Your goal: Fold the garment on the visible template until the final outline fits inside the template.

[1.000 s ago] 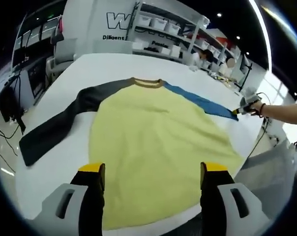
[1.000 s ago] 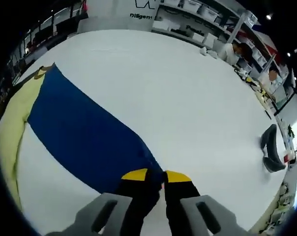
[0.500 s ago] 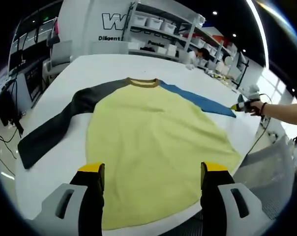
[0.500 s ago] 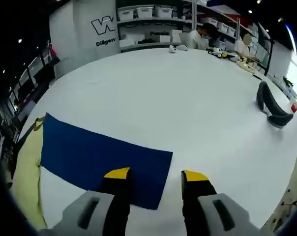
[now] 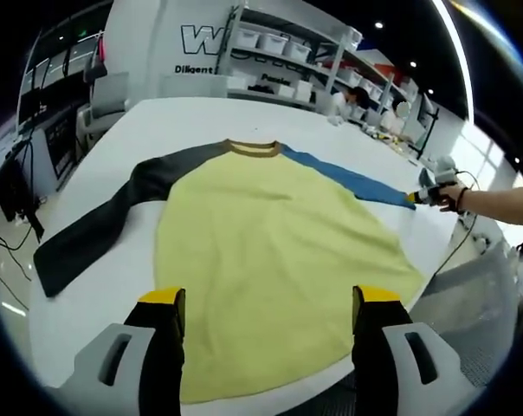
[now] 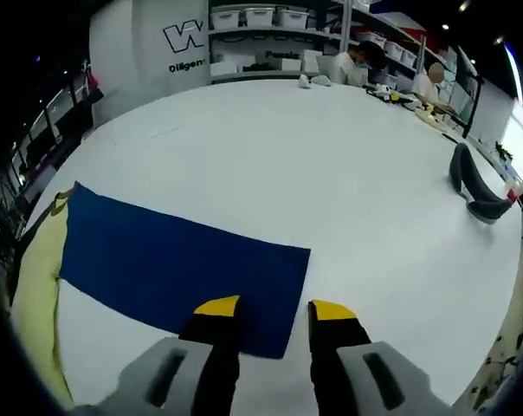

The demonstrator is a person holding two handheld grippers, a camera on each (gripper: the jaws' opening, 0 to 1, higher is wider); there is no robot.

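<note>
A long-sleeved shirt lies flat on the white table. Its yellow body has a brown collar at the far end. The dark grey sleeve stretches out to the left, and the blue sleeve runs out to the right. My left gripper is open above the near hem, holding nothing. My right gripper is open over the cuff end of the blue sleeve; one jaw is over the cloth and the other is just past its corner. In the left gripper view, a person's hand holds the right gripper at the sleeve's end.
A dark grey curved object lies at the table's far right. Shelves with white bins and seated people stand behind the table. A grey chair is at the back left. The table's near edge runs just under the shirt hem.
My right gripper, which was shut on the blue sleeve's cuff a second ago, has let go and opened; its jaws now stand a little narrower. The sleeve lies flat. The left gripper is unchanged.
</note>
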